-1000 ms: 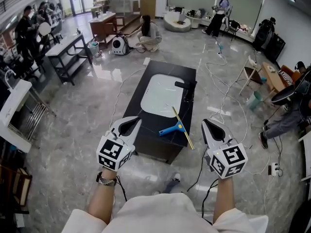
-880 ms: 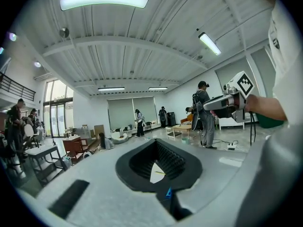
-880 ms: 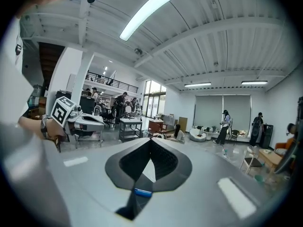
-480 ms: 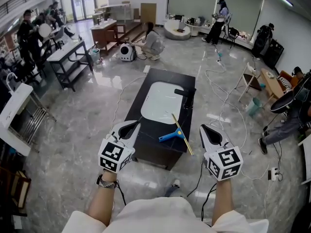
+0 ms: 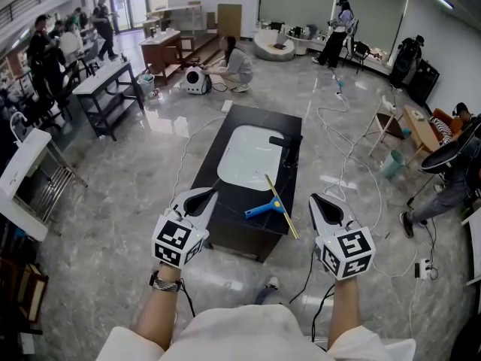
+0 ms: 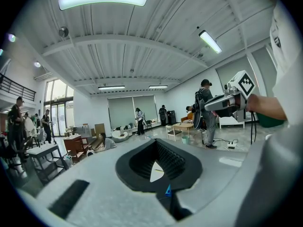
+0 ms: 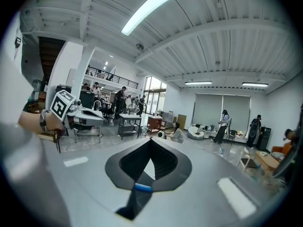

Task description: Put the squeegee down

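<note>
Short of the white basin [image 5: 249, 156], on its near left: left gripper [image 5: 207, 192], jaws pressed together, nothing between them.

Flat on the black counter [image 5: 234, 205], just nearer than the basin and toward its right: squeegee [image 5: 263, 208], apart from both grippers, so by the look of it already put down. Short blue moulded handle, smooth. Across its head a long, thin, pale-yellow blade bar, running from beside the basin's near right rim out toward the counter's near right corner.

Probably light. Stiff in handle and bar, likely with a soft flexible lip along the edge. Weighted toward the blade, so apt to swing if pinched at the handle's tail. Best taken on the blue handle close to the bar, across its flat sides, and firmly, slick plastic being prone to slip.

Glossy dark counter, smooth white basin, matte black faucet [image 5: 289, 143] at the basin's right rim.

Near right of the basin: right gripper [image 5: 320, 199], jaws closed tip to tip, empty.
</note>
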